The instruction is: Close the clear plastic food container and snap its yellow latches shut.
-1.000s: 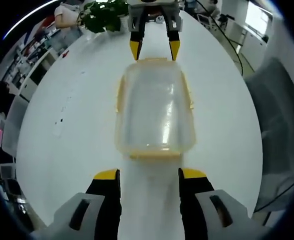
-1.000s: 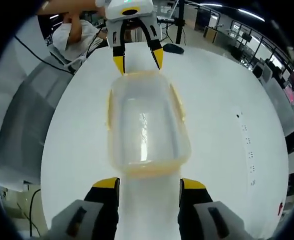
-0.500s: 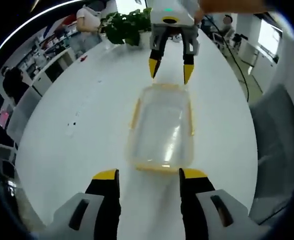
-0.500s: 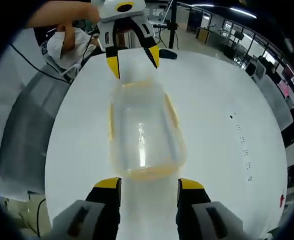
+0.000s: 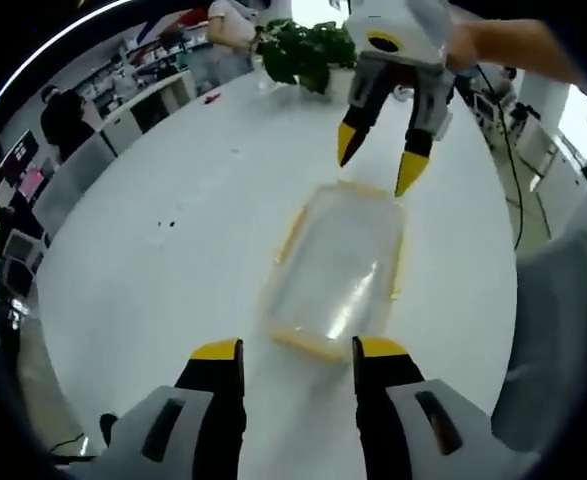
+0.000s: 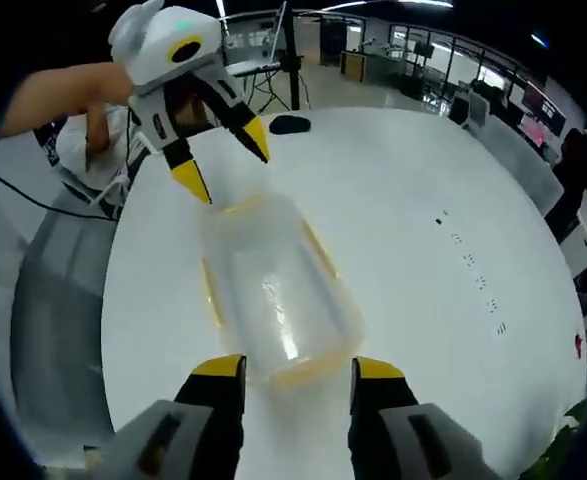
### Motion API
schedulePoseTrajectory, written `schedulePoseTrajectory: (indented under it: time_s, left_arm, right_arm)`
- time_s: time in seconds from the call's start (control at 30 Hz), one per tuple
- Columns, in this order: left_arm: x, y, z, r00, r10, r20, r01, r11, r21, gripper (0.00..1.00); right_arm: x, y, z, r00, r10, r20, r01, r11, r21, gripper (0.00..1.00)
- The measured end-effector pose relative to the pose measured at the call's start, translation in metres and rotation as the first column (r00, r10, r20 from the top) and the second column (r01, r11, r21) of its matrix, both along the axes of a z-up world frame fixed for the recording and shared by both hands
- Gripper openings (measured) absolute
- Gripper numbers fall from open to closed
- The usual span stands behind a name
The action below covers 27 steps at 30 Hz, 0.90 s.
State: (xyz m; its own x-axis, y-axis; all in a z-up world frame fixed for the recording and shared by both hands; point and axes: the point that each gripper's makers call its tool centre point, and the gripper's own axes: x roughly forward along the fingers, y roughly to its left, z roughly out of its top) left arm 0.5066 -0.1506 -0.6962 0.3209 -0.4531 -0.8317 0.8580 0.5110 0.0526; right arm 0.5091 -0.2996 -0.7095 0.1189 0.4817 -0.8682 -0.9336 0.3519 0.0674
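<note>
Clear container [image 5: 340, 270] with yellow latches [image 5: 291, 236] sitting lid-on in the middle of the white table [image 5: 153, 250], between left gripper [image 5: 291, 350] and right gripper [image 6: 282, 365]. Both spread wide, holding nothing.

My big white counter [image 5: 173, 260] has the clear container [image 5: 341, 265] sitting flat mid-surface, a potted plant [image 5: 308, 50] at the far edge.

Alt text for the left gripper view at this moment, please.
A clear plastic food container with yellow latches lies closed on a white table, between the open left gripper at the bottom and the open right gripper beyond it. A potted plant stands at the table's far edge.
</note>
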Motion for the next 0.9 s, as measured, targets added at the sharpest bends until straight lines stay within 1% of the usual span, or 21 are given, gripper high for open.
schedulePoseTrajectory:
  time_s: [0.1, 0.13, 0.17, 0.2, 0.23, 0.3, 0.33, 0.4, 0.47, 0.5, 0.53, 0.57, 0.6, 0.63, 0.7, 0.73, 0.8, 0.83, 0.87, 0.9]
  left_arm:
    - [0.000, 0.001, -0.002, 1.000, 0.031, 0.004, -0.031, 0.999, 0.013, 0.41]
    - [0.001, 0.002, -0.002, 0.999, 0.054, 0.002, -0.054, 0.998, 0.017, 0.41]
    - [0.003, 0.002, -0.002, 0.997, 0.075, 0.010, -0.075, 0.997, 0.012, 0.41]
    - [0.005, 0.003, 0.000, 0.993, 0.119, 0.017, -0.119, 0.993, 0.002, 0.41]
    - [0.005, 0.003, 0.000, 0.992, 0.122, 0.017, -0.122, 0.992, 0.009, 0.40]
    - [0.003, 0.002, -0.001, 0.987, 0.158, 0.003, -0.158, 0.987, -0.003, 0.40]
    - [0.002, 0.001, -0.001, 0.988, 0.155, -0.001, -0.155, 0.988, 0.001, 0.41]
    - [-0.001, 0.000, -0.002, 0.985, 0.172, -0.009, -0.172, 0.985, 0.005, 0.40]
    - [-0.003, 0.000, -0.005, 0.971, 0.234, -0.047, -0.236, 0.972, -0.022, 0.40]
    - [-0.003, 0.000, -0.006, 0.964, 0.260, -0.064, -0.262, 0.964, -0.037, 0.40]
    - [-0.002, 0.000, -0.007, 0.955, 0.286, -0.081, -0.291, 0.955, -0.054, 0.40]
    - [-0.002, 0.001, -0.009, 0.947, 0.307, -0.090, -0.313, 0.948, -0.058, 0.40]
    - [-0.002, 0.002, -0.010, 0.943, 0.318, -0.096, -0.324, 0.944, -0.061, 0.41]
    - [-0.003, 0.002, -0.011, 0.937, 0.331, -0.109, -0.339, 0.938, -0.065, 0.41]
    - [-0.004, 0.000, -0.013, 0.933, 0.337, -0.128, -0.349, 0.934, -0.080, 0.41]
    - [-0.005, -0.003, -0.015, 0.929, 0.341, -0.145, -0.357, 0.929, -0.101, 0.40]
    - [-0.007, -0.001, -0.019, 0.918, 0.361, -0.165, -0.380, 0.920, -0.097, 0.41]
    - [-0.007, -0.003, -0.020, 0.912, 0.370, -0.178, -0.392, 0.913, -0.111, 0.41]
    - [-0.007, -0.006, -0.022, 0.893, 0.397, -0.213, -0.430, 0.892, -0.140, 0.41]
    - [-0.007, -0.006, -0.022, 0.889, 0.401, -0.221, -0.437, 0.887, -0.146, 0.41]
  right_arm:
    - [0.001, 0.001, 0.000, 0.999, -0.034, -0.007, 0.035, 0.999, 0.007, 0.39]
    - [0.002, 0.001, 0.000, 0.999, -0.052, -0.011, 0.052, 0.999, 0.013, 0.39]
    - [0.002, 0.002, 0.002, 0.997, -0.071, -0.020, 0.072, 0.997, 0.031, 0.39]
    - [0.002, 0.003, 0.002, 0.995, -0.099, -0.031, 0.101, 0.994, 0.043, 0.40]
    - [0.003, 0.003, 0.003, 0.995, -0.100, -0.027, 0.102, 0.994, 0.042, 0.41]
    - [0.004, 0.003, 0.003, 0.995, -0.103, -0.012, 0.103, 0.994, 0.040, 0.40]
    - [0.004, 0.002, 0.002, 0.994, -0.106, -0.012, 0.106, 0.994, 0.040, 0.40]
    - [0.005, 0.002, 0.002, 0.992, -0.122, -0.010, 0.123, 0.992, 0.043, 0.40]
    - [0.006, 0.001, -0.001, 0.990, -0.140, -0.012, 0.140, 0.989, 0.043, 0.41]
    - [0.006, 0.001, -0.003, 0.987, -0.161, -0.028, 0.162, 0.986, 0.046, 0.41]
    - [0.006, 0.001, -0.004, 0.985, -0.169, -0.034, 0.170, 0.984, 0.047, 0.40]
    - [0.007, -0.001, -0.005, 0.983, -0.182, -0.034, 0.183, 0.982, 0.039, 0.39]
    - [0.008, -0.002, -0.006, 0.981, -0.193, -0.037, 0.194, 0.980, 0.038, 0.38]
    - [0.007, -0.001, -0.007, 0.975, -0.216, -0.054, 0.218, 0.975, 0.049, 0.38]
    - [0.008, -0.002, -0.007, 0.972, -0.231, -0.050, 0.233, 0.971, 0.044, 0.38]
    - [0.009, 0.001, -0.006, 0.971, -0.235, -0.045, 0.237, 0.970, 0.060, 0.38]
    - [0.008, 0.001, -0.007, 0.965, -0.255, -0.059, 0.258, 0.964, 0.067, 0.39]
    - [0.009, 0.001, -0.008, 0.963, -0.261, -0.062, 0.265, 0.962, 0.067, 0.39]
    - [0.009, 0.000, -0.010, 0.960, -0.271, -0.065, 0.276, 0.959, 0.065, 0.38]
    - [0.010, 0.000, -0.011, 0.957, -0.281, -0.072, 0.286, 0.956, 0.068, 0.38]
